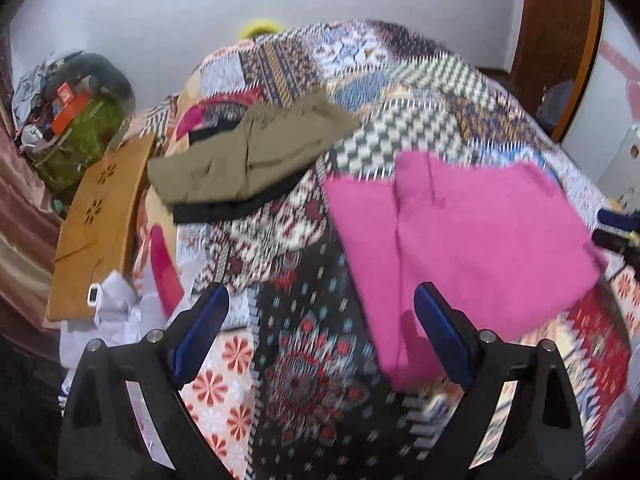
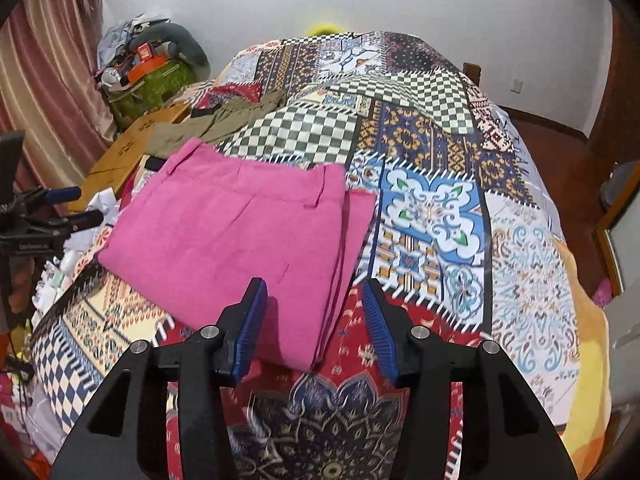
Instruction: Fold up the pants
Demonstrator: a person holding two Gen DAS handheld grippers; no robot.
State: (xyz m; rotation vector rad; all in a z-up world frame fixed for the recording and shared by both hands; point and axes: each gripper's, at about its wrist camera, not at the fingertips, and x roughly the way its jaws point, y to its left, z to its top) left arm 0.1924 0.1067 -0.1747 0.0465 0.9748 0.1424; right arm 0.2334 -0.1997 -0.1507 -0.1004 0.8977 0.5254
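Folded pink pants lie flat on the patchwork bedspread; in the right wrist view the pink pants sit left of centre with the waistband at the far side. My left gripper is open and empty, just left of the pants' near corner. My right gripper is open and empty, above the pants' near right edge. The left gripper also shows at the left edge of the right wrist view.
Folded olive pants lie on black cloth at the bed's far left. A wooden board and a cluttered pile stand left of the bed. Curtain at left, wall behind, wooden door at right.
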